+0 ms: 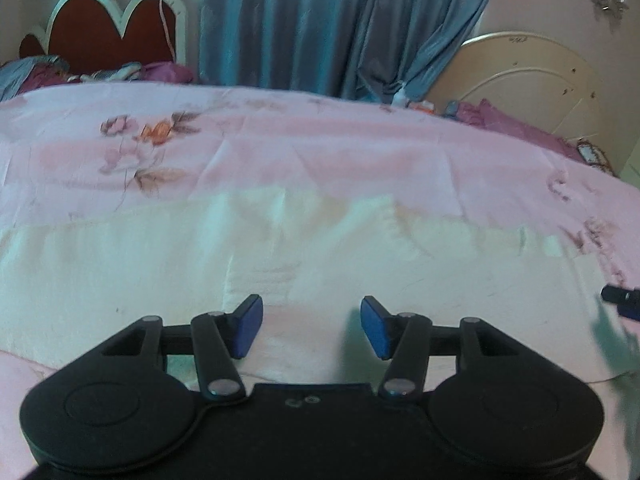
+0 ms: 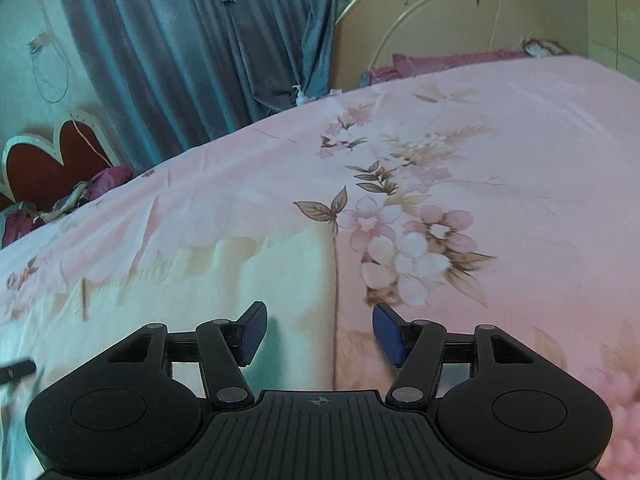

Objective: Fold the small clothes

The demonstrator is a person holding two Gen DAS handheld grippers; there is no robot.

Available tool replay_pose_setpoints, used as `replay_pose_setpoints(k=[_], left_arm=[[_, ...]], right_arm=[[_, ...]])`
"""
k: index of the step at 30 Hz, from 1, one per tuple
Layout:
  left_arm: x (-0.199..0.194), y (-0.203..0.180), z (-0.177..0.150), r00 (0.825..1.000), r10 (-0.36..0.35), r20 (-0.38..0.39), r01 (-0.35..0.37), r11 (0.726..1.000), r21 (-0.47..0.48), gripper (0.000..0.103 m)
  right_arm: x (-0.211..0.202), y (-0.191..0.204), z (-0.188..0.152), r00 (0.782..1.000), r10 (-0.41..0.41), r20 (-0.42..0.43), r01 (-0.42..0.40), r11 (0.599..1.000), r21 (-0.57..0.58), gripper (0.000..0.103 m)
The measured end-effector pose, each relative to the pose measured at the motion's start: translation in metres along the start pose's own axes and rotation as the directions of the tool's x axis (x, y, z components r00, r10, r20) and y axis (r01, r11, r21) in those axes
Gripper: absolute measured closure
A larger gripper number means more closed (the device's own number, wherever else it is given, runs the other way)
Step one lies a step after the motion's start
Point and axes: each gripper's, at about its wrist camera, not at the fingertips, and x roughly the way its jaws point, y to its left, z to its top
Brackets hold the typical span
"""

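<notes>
— On the bed, what's laid out?
— A cream garment (image 1: 200,256), spread flat on the pink floral sheet (image 1: 320,148), its right edge just beside the flower print (image 2: 404,248).
— And the grippers?
— Left gripper (image 1: 311,328) and right gripper (image 2: 320,332) both hover with jaws apart, holding nothing.
— Which step?
— Likely before a fold; next, each should pinch a near edge or corner.
</notes>
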Motion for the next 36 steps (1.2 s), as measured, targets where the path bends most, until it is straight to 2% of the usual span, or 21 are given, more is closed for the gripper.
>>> replay_pose_setpoints(k=[1,4,5,6,7,9,10,11,14,17,18,19,21,23,25,28,32,36], left_arm=[[0.002,0.002,-0.001,1.0,-0.001,-0.005,0.001,1.0,-0.001,0.05],[0.002,0.001,-0.003,1.0,0.002,0.002,-0.002,1.0,0.016,0.048],[0.003,0.0,-0.003,1.0,0.004,0.003,-0.004,1.0,0.022,0.047],[0.003,-0.001,-0.003,1.0,0.005,0.005,-0.005,1.0,0.029,0.046],[0.003,-0.002,-0.004,1.0,0.007,0.007,-0.007,0.999,0.034,0.046],[0.004,-0.002,-0.004,1.0,0.009,0.011,-0.01,0.999,0.042,0.045],[0.004,-0.002,-0.004,1.0,0.008,0.013,-0.008,0.999,0.044,0.045],[0.005,-0.002,-0.004,1.0,0.006,0.014,-0.007,0.999,0.046,0.045],[0.007,-0.001,-0.005,1.0,0.003,0.016,-0.004,0.998,0.055,0.045],[0.004,-0.002,-0.002,1.0,0.013,0.001,-0.013,0.999,0.048,0.045],[0.001,-0.003,0.0,1.0,0.012,0.002,-0.013,0.999,0.04,0.044],[0.0,-0.003,0.0,1.0,0.012,0.007,-0.012,0.999,0.037,0.042],[0.002,-0.005,-0.001,1.0,0.018,0.001,-0.018,0.999,0.051,0.041],[0.006,-0.006,-0.003,1.0,0.025,-0.005,-0.025,0.998,0.061,0.04],[0.007,-0.007,-0.003,0.999,0.032,-0.007,-0.031,0.997,0.071,0.04],[0.008,-0.007,-0.002,0.999,0.032,-0.016,-0.031,0.997,0.067,0.039],[0.009,-0.009,-0.003,0.999,0.041,-0.016,-0.04,0.996,0.08,0.037],[0.009,-0.011,-0.002,0.999,0.046,-0.018,-0.044,0.995,0.091,0.037]], right_arm=[[0.006,-0.001,0.003,1.0,0.006,-0.008,-0.006,1.0,0.017,0.061],[0.021,-0.004,0.012,0.999,0.025,-0.022,-0.024,0.998,0.059,0.061],[0.025,-0.004,0.014,0.999,0.027,-0.025,-0.025,0.998,0.061,0.065],[0.028,-0.004,0.016,0.999,0.034,-0.03,-0.032,0.997,0.064,0.082],[0.029,-0.004,0.016,0.999,0.039,-0.031,-0.036,0.997,0.073,0.095],[0.025,-0.001,0.016,1.0,0.025,-0.015,-0.025,0.999,0.042,0.096],[0.025,0.002,0.014,1.0,-0.02,0.004,0.02,1.0,-0.012,0.097],[0.027,0.001,0.011,0.998,-0.054,0.009,0.055,0.998,-0.034,0.097],[0.028,0.002,0.014,0.998,-0.058,0.001,0.058,0.997,-0.054,0.096],[0.014,0.008,0.017,0.994,-0.1,0.053,0.104,0.991,-0.084,0.095],[0.009,0.011,0.016,0.993,-0.095,0.074,0.102,0.991,-0.091,0.091],[0.005,0.014,0.016,0.993,-0.081,0.086,0.09,0.99,-0.104,0.081],[0.004,0.023,0.012,0.994,-0.066,0.083,0.078,0.986,-0.147,0.068],[0.011,0.03,0.006,0.996,-0.069,0.05,0.078,0.979,-0.187,0.068],[0.023,0.029,-0.003,0.993,-0.116,0.019,0.117,0.967,-0.225,0.067],[0.017,0.022,-0.003,0.993,-0.113,0.013,0.114,0.979,-0.168,0.067],[-0.005,0.039,-0.008,0.998,-0.044,0.041,0.051,0.981,-0.189,0.067],[-0.015,0.069,-0.024,0.999,0.035,0.024,-0.028,0.968,-0.251,0.067]])
